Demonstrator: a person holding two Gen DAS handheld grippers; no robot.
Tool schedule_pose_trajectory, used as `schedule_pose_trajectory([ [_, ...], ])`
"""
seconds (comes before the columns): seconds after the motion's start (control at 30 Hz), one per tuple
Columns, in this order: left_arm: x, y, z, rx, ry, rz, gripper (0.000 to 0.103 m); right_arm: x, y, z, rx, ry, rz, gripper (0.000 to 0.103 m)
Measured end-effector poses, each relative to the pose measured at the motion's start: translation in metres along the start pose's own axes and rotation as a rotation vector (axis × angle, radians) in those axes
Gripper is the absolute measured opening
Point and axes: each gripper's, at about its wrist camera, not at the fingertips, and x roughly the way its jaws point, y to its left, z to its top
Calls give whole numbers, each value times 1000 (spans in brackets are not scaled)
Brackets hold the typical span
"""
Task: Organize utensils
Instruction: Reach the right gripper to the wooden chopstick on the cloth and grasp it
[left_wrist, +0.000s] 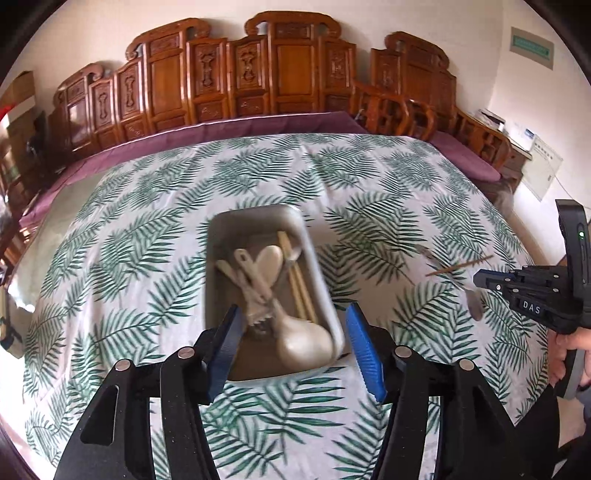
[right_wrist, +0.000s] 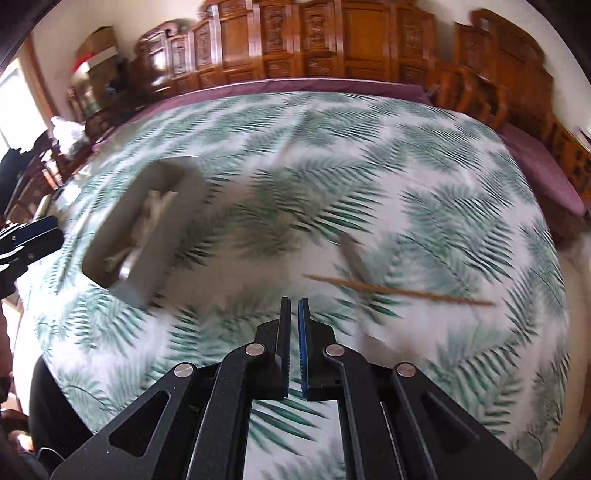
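Utensil sort underway on a table w/ a palm-leaf cloth (left_wrist: 155, 236): the grey tray (left_wrist: 221, 236) sits mid-table, lengthwise to the person, already holding pale spoons (left_wrist: 295, 339), a pair of chopsticks (left_wrist: 299, 280) and what looks like a metal spoon, all laid roughly along its long axis so they nest rather than cross. The left gripper (left_wrist: 291, 339) hangs over the tray's near end, jaws apart w/ nothing between the pads — prob. positioned there because that's the drop spot. The right gripper (right_wrist: 293, 314), jaws closed and empty, points down at the bare cloth short of the strays: one chopstick (right_wrist: 399, 291) and a metal spoon (right_wrist: 354, 258) lying crossed, well apart from the tray, on its right. Blur hides fine detail. Judged: most pieces are in, two left; jaws must open before any pick
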Motion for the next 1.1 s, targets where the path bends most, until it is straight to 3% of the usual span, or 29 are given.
schedule_pose_trajectory([
  [0.23,15,-36,0,42,22,-38,58,13,-49,-6,57,30,-43,5],
  [0.37,18,-46,-3,48,33,-48,58,24,-68,-4,136,36,-27,27],
  [0.83,24,-58,-8,50,41,-73,58,62,-110,13,521,87,-70,28],
  [1.1,24,-52,-12,35,40,-89,58,73,-111,22,578,114,-151,28],
])
